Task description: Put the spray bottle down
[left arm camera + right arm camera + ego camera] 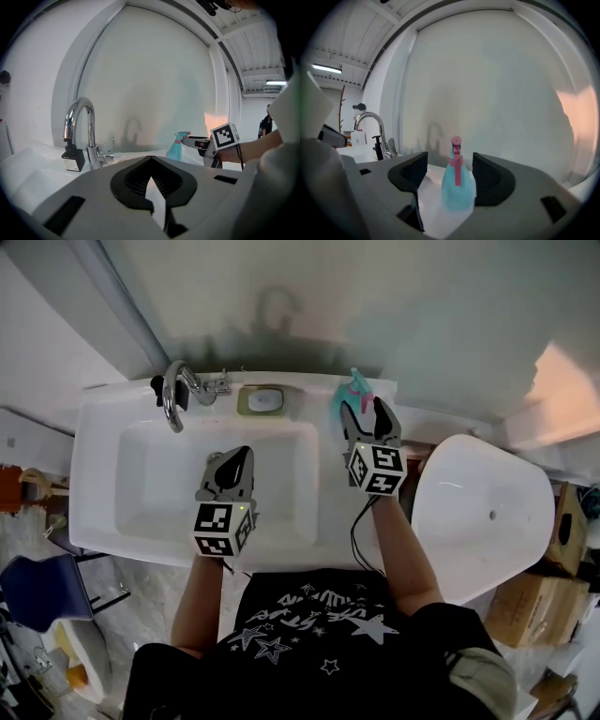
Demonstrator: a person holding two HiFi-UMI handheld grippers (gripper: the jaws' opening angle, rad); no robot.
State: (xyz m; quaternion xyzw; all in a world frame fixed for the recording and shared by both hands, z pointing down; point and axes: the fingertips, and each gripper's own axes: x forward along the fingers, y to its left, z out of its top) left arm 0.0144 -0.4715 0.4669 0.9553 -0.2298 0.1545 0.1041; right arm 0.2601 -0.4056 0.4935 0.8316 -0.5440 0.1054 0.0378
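No legible text: label on black dispenser [72, 162] too blurred, shirt [309, 620] print unreadable.

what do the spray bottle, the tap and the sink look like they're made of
Spray bottle: likely translucent teal plastic with an opaque pink plastic head; the body has a soft, see-through glow.
Tap: polished, chrome-look metal with mirror-like reflections.
Sink: smooth glossy white, probably ceramic, though moulded resin would look alike.

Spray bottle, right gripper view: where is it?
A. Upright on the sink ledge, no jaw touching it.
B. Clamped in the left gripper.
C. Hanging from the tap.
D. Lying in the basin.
A: the spray bottle stands upright on the sink ledge, with a gap between it and each jaw of the right gripper.
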